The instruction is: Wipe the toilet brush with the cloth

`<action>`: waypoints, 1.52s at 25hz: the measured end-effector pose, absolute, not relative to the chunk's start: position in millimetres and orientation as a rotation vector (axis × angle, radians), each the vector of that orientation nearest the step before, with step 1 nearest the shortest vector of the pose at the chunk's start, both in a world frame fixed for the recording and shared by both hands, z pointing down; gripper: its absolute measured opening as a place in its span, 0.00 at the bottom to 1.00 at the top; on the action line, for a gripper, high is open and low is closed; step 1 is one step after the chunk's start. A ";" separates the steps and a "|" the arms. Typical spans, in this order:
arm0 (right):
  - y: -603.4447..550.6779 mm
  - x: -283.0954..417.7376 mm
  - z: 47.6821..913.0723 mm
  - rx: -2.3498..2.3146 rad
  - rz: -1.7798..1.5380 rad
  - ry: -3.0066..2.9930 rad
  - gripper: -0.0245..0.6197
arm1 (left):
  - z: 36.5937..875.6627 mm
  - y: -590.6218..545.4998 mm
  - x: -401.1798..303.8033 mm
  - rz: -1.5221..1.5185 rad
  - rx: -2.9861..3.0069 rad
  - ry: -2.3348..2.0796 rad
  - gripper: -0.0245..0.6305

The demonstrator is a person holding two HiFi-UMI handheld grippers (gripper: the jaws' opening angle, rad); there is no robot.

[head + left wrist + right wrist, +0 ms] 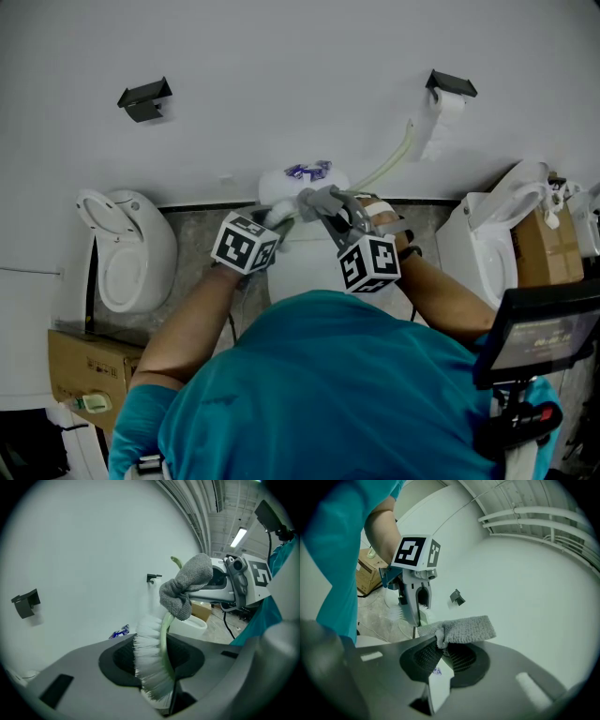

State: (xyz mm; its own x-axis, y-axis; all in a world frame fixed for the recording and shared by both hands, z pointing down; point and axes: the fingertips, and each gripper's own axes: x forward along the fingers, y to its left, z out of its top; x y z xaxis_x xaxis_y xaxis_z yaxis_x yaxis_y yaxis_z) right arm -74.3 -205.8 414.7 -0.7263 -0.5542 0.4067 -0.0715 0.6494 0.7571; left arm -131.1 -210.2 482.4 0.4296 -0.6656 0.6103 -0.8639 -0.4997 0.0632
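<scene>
The toilet brush (151, 658) has white bristles and a pale green handle (389, 167). My left gripper (154, 665) is shut on its head, the bristles sticking out to the left between the jaws. A grey cloth (185, 590) wraps the handle just above the bristles. My right gripper (440, 653) is shut on that cloth (464, 629). In the head view the two grippers meet over the middle toilet, the left (279, 223) beside the right (326, 208), with the cloth (319, 200) between them. The right gripper view shows the left gripper (417, 605) close ahead.
A white toilet (309, 258) stands under the grippers, with a blue-purple wrapper (307, 171) on its tank. Further toilets stand at the left (127, 248) and right (492, 239). Cardboard boxes sit at the lower left (89, 366) and right (536, 246). A paper roll (442, 117) hangs on the wall.
</scene>
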 end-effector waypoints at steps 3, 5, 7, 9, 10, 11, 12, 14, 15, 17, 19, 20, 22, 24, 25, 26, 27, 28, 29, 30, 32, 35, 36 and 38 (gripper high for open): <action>-208.1 -72.0 413.8 0.495 -0.988 -2.227 0.09 | 483.1 -210.0 -133.0 0.754 2.317 -1.308 0.27; -209.3 -70.4 413.0 0.500 -0.986 -2.227 0.09 | 483.4 -209.7 -133.4 0.753 2.317 -1.308 0.27; -209.6 -69.4 412.0 0.505 -0.988 -2.227 0.09 | 483.3 -209.6 -133.4 0.754 2.317 -1.307 0.27; -210.4 -68.3 410.8 0.511 -0.990 -2.226 0.09 | 482.8 -209.9 -134.1 0.758 2.317 -1.311 0.27; -211.1 -67.7 410.1 0.513 -0.990 -2.225 0.09 | 482.7 -210.1 -134.8 0.760 2.316 -1.314 0.27; -211.9 -66.8 409.5 0.516 -0.990 -2.224 0.09 | 482.6 -210.3 -135.6 0.762 2.315 -1.316 0.27; -212.9 -65.7 409.0 0.521 -0.988 -2.224 0.09 | 482.7 -210.4 -136.2 0.764 2.314 -1.317 0.27; -215.1 -62.6 408.0 0.533 -0.984 -2.222 0.09 | 483.1 -210.2 -137.0 0.765 2.312 -1.319 0.27; -216.5 -61.0 407.2 0.540 -0.983 -2.221 0.09 | 483.5 -210.0 -137.6 0.766 2.310 -1.321 0.27; -219.4 -57.7 405.3 0.554 -0.979 -2.219 0.09 | 484.2 -209.4 -139.2 0.766 2.306 -1.323 0.27; -221.8 -54.7 403.5 0.565 -0.977 -2.217 0.09 | 484.3 -208.8 -140.8 0.766 2.304 -1.325 0.27; -222.7 -53.5 402.7 0.570 -0.977 -2.215 0.09 | 484.4 -208.7 -141.5 0.766 2.303 -1.325 0.27; -224.7 -51.2 401.3 0.580 -0.977 -2.210 0.09 | 484.9 -208.3 -143.2 0.768 2.302 -1.328 0.27; -227.2 -48.2 399.7 0.592 -0.975 -2.207 0.09 | 485.5 -207.8 -144.7 0.768 2.302 -1.329 0.27; -228.6 -46.6 398.7 0.598 -0.974 -2.205 0.09 | 485.7 -207.5 -145.5 0.769 2.302 -1.331 0.27; -229.8 -45.1 397.6 0.603 -0.973 -2.204 0.09 | 485.8 -207.4 -146.2 0.769 2.304 -1.333 0.27; -230.9 -43.6 396.5 0.609 -0.973 -2.204 0.09 | 485.7 -207.3 -146.8 0.769 2.306 -1.334 0.27; -231.6 -42.2 395.4 0.614 -0.973 -2.205 0.09 | 485.6 -207.3 -147.1 0.767 2.310 -1.335 0.27; -232.0 -40.8 394.3 0.618 -0.973 -2.206 0.09 | 485.4 -207.2 -147.2 0.764 2.314 -1.335 0.27; -232.1 -39.7 393.1 0.621 -0.974 -2.210 0.09 | 485.2 -207.1 -147.1 0.759 2.319 -1.335 0.27; -231.8 -37.7 389.9 0.627 -0.976 -2.218 0.09 | 484.1 -206.7 -147.2 0.747 2.331 -1.333 0.27; -230.8 -34.8 384.3 0.634 -0.988 -2.229 0.09 | 481.5 -206.0 -147.9 0.729 2.353 -1.330 0.27; -230.4 -33.9 382.7 0.636 -0.994 -2.232 0.09 | 481.0 -205.7 -148.5 0.723 2.360 -1.330 0.27; -230.0 -31.8 379.9 0.645 -1.002 -2.237 0.09 | 480.7 -205.1 -149.6 0.713 2.370 -1.327 0.27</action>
State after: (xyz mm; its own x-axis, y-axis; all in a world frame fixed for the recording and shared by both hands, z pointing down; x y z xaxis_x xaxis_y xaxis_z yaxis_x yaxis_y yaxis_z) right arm -31.8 -230.0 379.9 -0.7034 -0.6344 0.3205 -0.1832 0.5974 0.7807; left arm -149.6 -205.1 480.7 0.4406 -0.6926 0.5711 -0.8586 -0.5109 0.0428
